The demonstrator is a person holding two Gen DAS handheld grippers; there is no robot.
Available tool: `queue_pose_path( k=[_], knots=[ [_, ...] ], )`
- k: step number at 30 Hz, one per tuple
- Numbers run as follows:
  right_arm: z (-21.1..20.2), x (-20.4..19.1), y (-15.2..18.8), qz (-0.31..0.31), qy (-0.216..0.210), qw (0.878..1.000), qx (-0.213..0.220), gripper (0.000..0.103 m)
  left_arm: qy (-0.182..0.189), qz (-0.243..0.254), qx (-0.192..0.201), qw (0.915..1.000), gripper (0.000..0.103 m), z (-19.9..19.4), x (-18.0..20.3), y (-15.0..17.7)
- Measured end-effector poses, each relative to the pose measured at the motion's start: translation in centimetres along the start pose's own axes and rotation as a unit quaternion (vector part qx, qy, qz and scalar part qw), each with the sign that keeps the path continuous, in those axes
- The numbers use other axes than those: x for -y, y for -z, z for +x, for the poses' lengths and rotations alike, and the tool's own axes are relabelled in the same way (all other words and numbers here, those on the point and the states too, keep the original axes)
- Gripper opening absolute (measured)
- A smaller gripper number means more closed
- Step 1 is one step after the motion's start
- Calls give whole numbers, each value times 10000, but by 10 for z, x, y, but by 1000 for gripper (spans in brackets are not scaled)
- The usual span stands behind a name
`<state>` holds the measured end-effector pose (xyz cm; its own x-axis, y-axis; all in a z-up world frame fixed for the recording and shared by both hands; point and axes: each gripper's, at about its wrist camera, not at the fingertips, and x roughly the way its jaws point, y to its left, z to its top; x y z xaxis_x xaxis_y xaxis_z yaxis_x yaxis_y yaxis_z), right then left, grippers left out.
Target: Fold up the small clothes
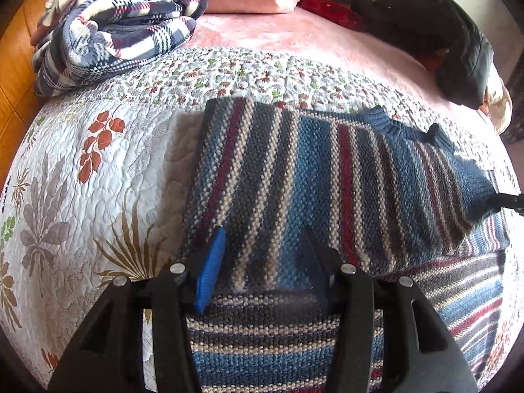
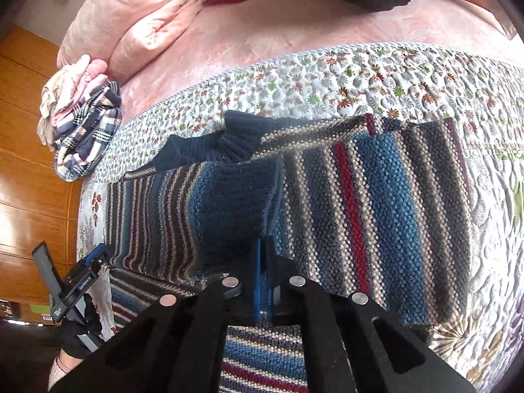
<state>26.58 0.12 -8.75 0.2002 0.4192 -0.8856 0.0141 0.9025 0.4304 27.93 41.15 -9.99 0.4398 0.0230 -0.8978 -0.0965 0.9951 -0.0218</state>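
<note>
A blue, red, beige and grey striped knit sweater (image 1: 294, 170) lies on the quilted bed, with one part folded across its body. My left gripper (image 1: 262, 262) is open low over the sweater's near fold, its blue pad (image 1: 211, 271) to the left and its dark finger to the right, with flat fabric between them. My right gripper (image 2: 262, 275) is shut on the sleeve's navy cuff (image 2: 242, 196) and holds it over the sweater's body. In the left wrist view the right gripper's tip (image 1: 509, 200) shows at the far right on the sleeve end. The left gripper (image 2: 82, 278) appears at the lower left of the right wrist view.
A white floral quilt (image 1: 98, 180) covers the near bed, with pink bedding (image 1: 294, 32) behind it. A folded plaid blanket (image 1: 124, 29) sits at the back left, pink pillows (image 2: 137, 16) and dark clothing (image 1: 425, 26) at the back. Wooden panelling (image 2: 29, 163) is at the left.
</note>
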Motion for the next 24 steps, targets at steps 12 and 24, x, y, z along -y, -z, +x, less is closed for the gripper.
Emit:
queue_pose_path(
  k=[12, 24],
  knots=[
    [39, 12, 22, -187, 689, 9972, -213, 5, -459, 415, -358, 9974, 52, 24, 9, 13],
    [-82, -4, 90, -632, 383, 9969, 272, 47, -182, 272, -713, 9969, 64, -74, 21, 54]
  ],
)
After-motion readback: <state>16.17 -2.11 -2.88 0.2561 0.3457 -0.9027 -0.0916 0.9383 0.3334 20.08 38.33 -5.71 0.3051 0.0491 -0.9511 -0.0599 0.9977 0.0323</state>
